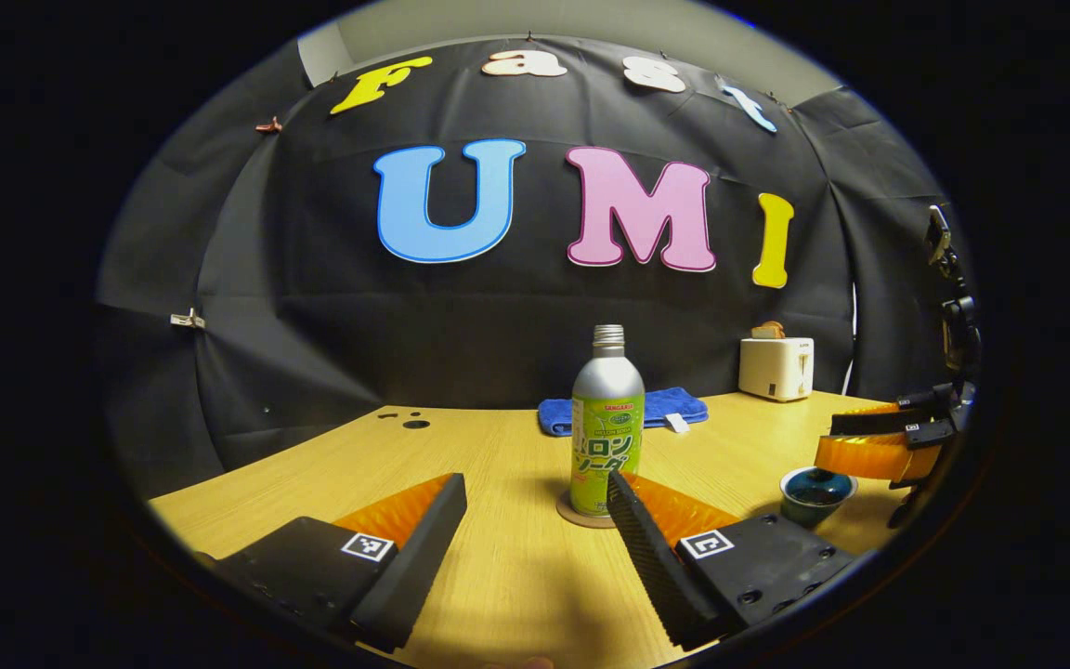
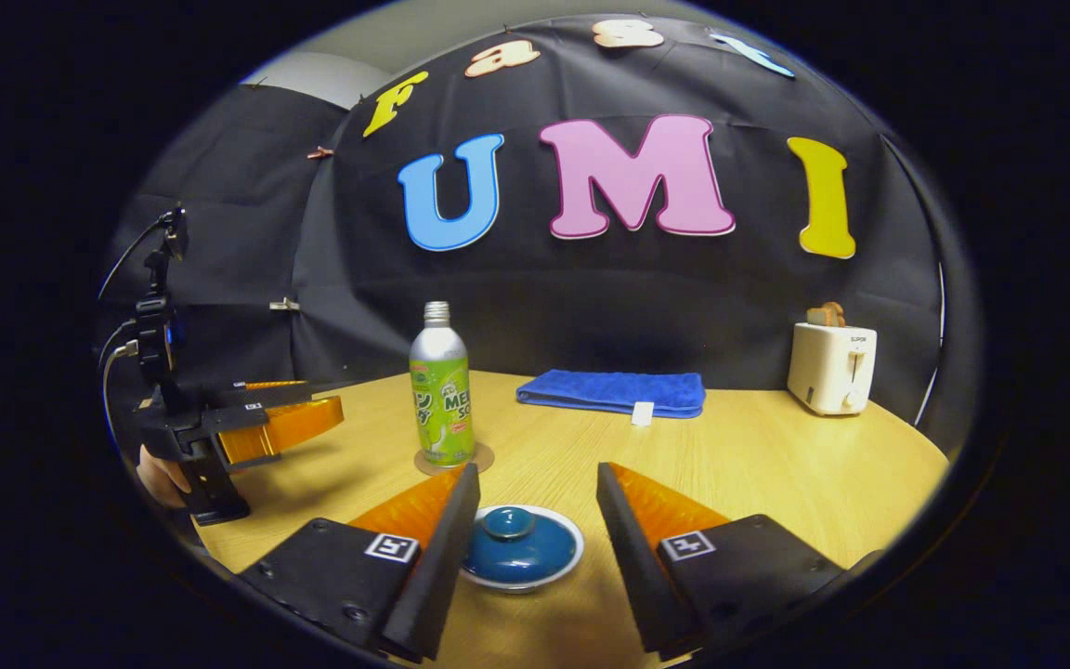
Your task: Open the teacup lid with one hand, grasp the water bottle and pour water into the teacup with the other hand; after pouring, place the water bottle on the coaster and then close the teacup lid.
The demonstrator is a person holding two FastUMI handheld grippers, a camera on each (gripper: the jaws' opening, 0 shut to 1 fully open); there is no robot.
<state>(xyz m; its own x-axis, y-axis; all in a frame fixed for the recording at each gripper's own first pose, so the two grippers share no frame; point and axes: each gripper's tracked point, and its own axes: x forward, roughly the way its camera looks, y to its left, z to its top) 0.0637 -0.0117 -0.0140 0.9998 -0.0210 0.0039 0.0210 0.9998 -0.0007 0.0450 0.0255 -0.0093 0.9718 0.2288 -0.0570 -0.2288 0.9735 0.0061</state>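
Right hand-held gripper (image 2: 535,525) was spread, straddling the lidded teacup (image 2: 521,548) without touching; the glazed lid looked slick and fragile, best pinched by its knob. Left hand-held gripper (image 1: 535,530) was spread; water bottle (image 1: 606,427) stood ahead on coaster (image 1: 572,517), smooth metal, best gripped mid-body.

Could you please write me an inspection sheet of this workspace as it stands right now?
Surface: wooden table, bare between items.
Job's things: water bottle upright on coaster; teacup with lid on.
Clutter: blue towel folded at back; toaster holding toast.
Grippers: left gripper open, facing the bottle; right gripper open, straddling the teacup.
Cables: thin wires on the left gripper's mount.
Surroundings: black cloth wall.
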